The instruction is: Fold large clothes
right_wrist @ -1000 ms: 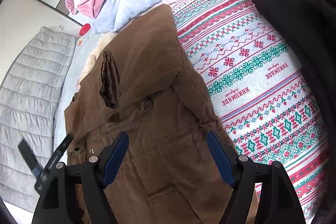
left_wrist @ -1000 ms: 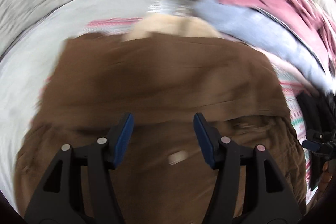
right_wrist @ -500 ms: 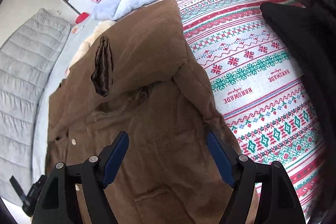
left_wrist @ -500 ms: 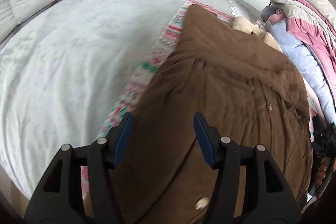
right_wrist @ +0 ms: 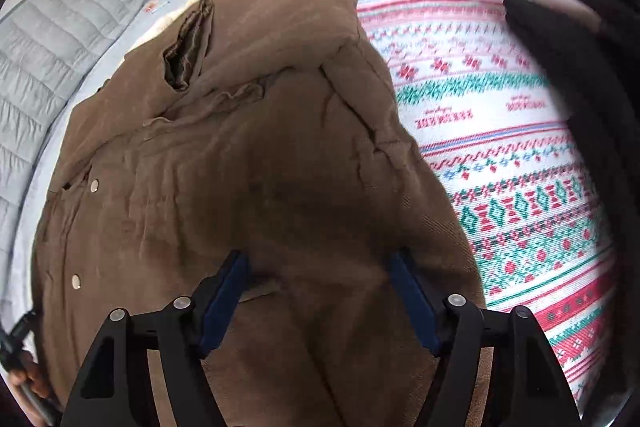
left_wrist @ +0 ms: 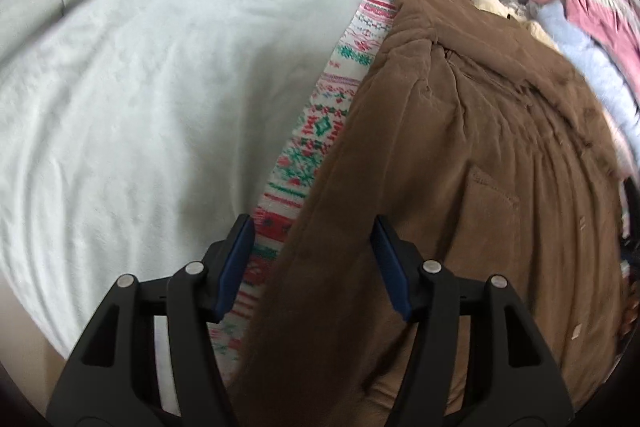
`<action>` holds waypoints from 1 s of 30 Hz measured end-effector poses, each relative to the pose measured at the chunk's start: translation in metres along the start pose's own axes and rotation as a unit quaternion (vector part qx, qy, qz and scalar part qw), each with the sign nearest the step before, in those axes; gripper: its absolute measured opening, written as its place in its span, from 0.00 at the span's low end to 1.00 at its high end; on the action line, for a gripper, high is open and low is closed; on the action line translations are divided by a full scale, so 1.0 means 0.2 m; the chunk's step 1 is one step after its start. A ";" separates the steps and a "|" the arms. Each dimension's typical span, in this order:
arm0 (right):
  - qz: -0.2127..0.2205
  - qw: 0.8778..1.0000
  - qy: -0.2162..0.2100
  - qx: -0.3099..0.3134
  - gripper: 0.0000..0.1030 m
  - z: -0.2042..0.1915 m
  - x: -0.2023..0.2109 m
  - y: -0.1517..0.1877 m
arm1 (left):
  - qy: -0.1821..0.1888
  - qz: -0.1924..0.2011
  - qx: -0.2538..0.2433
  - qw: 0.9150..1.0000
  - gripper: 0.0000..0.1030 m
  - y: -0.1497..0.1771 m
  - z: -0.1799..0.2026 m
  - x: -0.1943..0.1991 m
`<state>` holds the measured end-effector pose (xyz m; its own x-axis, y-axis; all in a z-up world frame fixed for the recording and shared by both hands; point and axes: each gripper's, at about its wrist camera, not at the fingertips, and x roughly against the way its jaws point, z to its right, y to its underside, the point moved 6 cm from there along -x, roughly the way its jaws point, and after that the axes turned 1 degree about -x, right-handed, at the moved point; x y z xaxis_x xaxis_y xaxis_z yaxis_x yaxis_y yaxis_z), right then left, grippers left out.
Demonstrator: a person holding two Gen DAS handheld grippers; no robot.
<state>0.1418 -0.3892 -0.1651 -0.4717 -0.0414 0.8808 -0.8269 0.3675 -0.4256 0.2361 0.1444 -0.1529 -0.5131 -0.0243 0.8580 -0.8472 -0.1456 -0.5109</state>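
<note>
A large brown coat (left_wrist: 460, 155) lies spread on a patterned blanket (left_wrist: 320, 131) with red, green and white knitted-style bands; the blanket in turn lies on a pale grey bedcover (left_wrist: 160, 67). The coat's cloth looks soft and finely ribbed, rumpled into long creases; a patch pocket shows on its body in the left wrist view; in the right wrist view one sleeve (right_wrist: 280, 23) is folded across the chest, its cuff opening showing a darker shiny lining (right_wrist: 186, 55); two metal snaps (right_wrist: 94, 185) sit along the front edge, and a cream fleecy collar (left_wrist: 492, 5) peeks out at the far end.

The left gripper (left_wrist: 312, 263) hovers over the coat's near left edge where it meets the blanket, its blue-padded fingers (left_wrist: 236, 259) spread wide with nothing between them; the right gripper (right_wrist: 320, 295) hangs above the lower body of the coat, fingers likewise parted and holding nothing.

Beyond the coat a heap of pink and light blue bedding (left_wrist: 580, 27) is piled; a black garment (right_wrist: 580, 67) lies on the blanket to the right; a grey quilted headboard (right_wrist: 44, 39) stands at the far side.
</note>
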 end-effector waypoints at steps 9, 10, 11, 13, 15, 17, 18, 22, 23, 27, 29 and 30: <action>0.028 0.999 0.038 0.002 0.70 0.14 0.28 0.17 | 0.019 0.023 -0.014 0.999 0.63 0.11 -0.08 0.18; 0.030 0.999 0.042 0.008 0.70 0.16 0.31 0.22 | 0.025 0.025 -0.014 0.999 0.63 0.13 -0.10 0.20; 0.026 0.998 0.049 0.011 0.70 0.17 0.32 0.26 | 0.030 0.026 -0.013 0.999 0.63 0.15 -0.12 0.22; -0.002 0.997 0.071 0.017 0.70 0.23 0.27 0.37 | 0.027 0.025 -0.017 0.999 0.63 0.17 -0.13 0.21; 0.009 0.997 0.075 0.030 0.70 0.26 0.25 0.41 | 0.016 0.018 -0.030 0.999 0.63 0.21 -0.14 0.20; 0.018 0.997 0.076 0.025 0.70 0.28 0.29 0.42 | 0.010 0.010 -0.039 0.999 0.63 0.24 -0.15 0.19; 0.022 0.997 0.077 0.011 0.70 0.31 0.33 0.44 | 0.012 0.011 -0.037 0.999 0.63 0.25 -0.16 0.20; 0.039 0.997 0.049 -0.035 0.70 0.41 0.49 0.57 | 0.025 0.024 -0.024 0.999 0.63 0.30 -0.20 0.30; 0.041 0.998 0.041 -0.039 0.70 0.41 0.52 0.60 | 0.027 0.026 -0.020 0.999 0.63 0.32 -0.22 0.32; 0.041 0.997 -0.014 -0.066 0.70 0.44 0.60 0.79 | 0.050 0.021 -0.003 0.999 0.61 0.43 -0.26 0.38; 0.042 0.993 -0.051 -0.098 0.70 0.49 0.64 0.87 | 0.067 0.025 0.011 0.997 0.60 0.48 -0.28 0.43; 0.041 0.990 -0.071 -0.113 0.70 0.51 0.65 0.89 | 0.078 0.029 0.022 0.996 0.58 0.50 -0.29 0.46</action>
<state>-0.0971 -0.4233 -0.1477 -0.5864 -0.1264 0.8001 -0.7013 0.5735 -0.4234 0.0953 0.1852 -0.1286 -0.5795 0.1189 0.8062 -0.8102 -0.1909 -0.5542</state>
